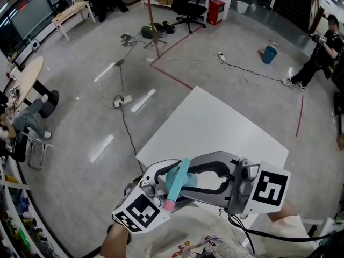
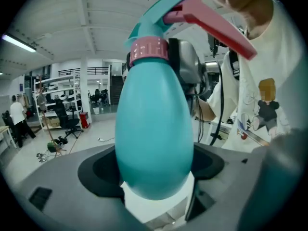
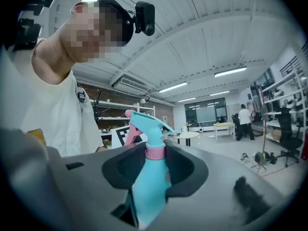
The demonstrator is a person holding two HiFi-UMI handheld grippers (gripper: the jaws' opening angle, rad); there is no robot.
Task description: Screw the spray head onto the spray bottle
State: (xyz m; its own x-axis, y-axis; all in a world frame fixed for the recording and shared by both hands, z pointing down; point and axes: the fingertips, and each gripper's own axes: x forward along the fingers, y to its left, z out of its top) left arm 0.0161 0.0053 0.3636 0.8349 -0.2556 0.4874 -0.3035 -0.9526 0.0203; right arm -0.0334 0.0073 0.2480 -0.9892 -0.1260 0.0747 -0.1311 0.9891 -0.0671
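Annotator: Left gripper [image 2: 156, 174] fills the bottom of its own view, jaws wide but clamped on the fat teal body of the spray bottle [image 2: 154, 129].

Reviewer: And the right one?

Annotator: Right gripper [image 3: 155, 163] has its pads pinched on the neck, at the pink collar [image 3: 155, 152] of the spray head [image 3: 144, 121] (centre of its view).

Reviewer: Where is the bottle overall?

Annotator: Lower centre of the head view, held between both grippers by the near edge of the white table [image 1: 215, 117]. It looks lifted off the table, not resting on it.

Reviewer: Progress?

Annotator: The head sits on the bottle and the collar looks square on the neck (no gap visible). My judgement is that placing is done and tightening is under way or nearly finished. I can't tell how far the thread is in. What's left is to twist the collar snug, then let go.
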